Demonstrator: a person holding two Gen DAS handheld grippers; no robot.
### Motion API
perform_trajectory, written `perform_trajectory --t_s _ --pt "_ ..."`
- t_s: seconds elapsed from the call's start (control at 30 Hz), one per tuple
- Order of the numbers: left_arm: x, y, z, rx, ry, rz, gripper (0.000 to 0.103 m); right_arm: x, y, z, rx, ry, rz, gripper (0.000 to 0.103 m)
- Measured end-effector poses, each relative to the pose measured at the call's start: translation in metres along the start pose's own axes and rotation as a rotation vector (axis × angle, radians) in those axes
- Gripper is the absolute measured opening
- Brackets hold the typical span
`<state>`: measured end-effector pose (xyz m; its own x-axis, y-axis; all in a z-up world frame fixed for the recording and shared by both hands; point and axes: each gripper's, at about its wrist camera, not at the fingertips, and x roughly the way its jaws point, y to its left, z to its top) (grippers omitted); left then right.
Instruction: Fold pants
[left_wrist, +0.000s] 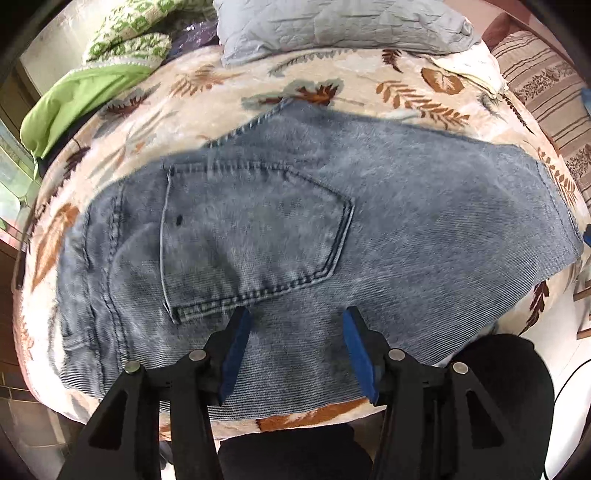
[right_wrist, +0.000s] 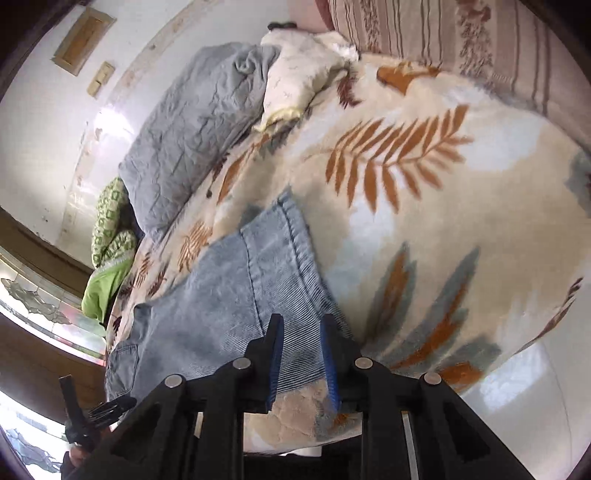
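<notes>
Faded blue denim pants (left_wrist: 280, 236) lie folded flat on a cream blanket (left_wrist: 369, 85) printed with rust and grey leaves, back pocket facing up. The left gripper (left_wrist: 295, 317) hovers above the pants, jaws apart, nothing between them. The right gripper (right_wrist: 301, 325), jaws slightly apart and empty, hangs over the hem end.

left tool (left_wrist: 295, 314): jaws apart, empty | right tool (right_wrist: 301, 321): narrow gap, seemingly empty
</notes>
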<state>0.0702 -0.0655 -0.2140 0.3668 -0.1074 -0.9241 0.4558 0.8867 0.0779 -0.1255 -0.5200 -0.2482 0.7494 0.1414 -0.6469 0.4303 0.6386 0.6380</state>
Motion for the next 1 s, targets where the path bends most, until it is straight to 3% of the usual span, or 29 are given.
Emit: perform_trajectory --t_s 0.07,0.17,0.3,0.57,0.67,0.83,1.0 --pt "-0.006 -0.009 0.004 0.008 -0.016 -0.018 0.053 -0.009 -0.013 0.000 0.069 -0.006 0.089 0.030" --pt "-0.016 -0.033 0.013 0.047 -0.046 -0.071 0.053 -0.022 -0.029 -0.010 0.161 -0.024 0.134 0.081" --pt "-0.022 -0.071 0.026 0.117 -0.065 -0.121 0.054 -0.028 -0.038 -0.024 0.206 -0.038 0.226 0.082" --pt "-0.011 -0.145 0.043 0.179 -0.054 -0.201 0.056 0.001 -0.037 -0.036 0.311 -0.002 0.321 0.082" --pt "0.000 -0.162 0.046 0.180 -0.033 -0.209 0.062 0.012 -0.037 -0.038 0.338 0.000 0.348 0.082" --pt "0.024 -0.178 0.074 0.130 0.034 -0.220 0.062 0.030 -0.042 -0.041 0.406 0.016 0.381 0.082" --pt "0.032 -0.209 0.094 0.163 -0.002 -0.188 0.066 0.036 -0.053 -0.042 0.455 -0.027 0.435 0.082"
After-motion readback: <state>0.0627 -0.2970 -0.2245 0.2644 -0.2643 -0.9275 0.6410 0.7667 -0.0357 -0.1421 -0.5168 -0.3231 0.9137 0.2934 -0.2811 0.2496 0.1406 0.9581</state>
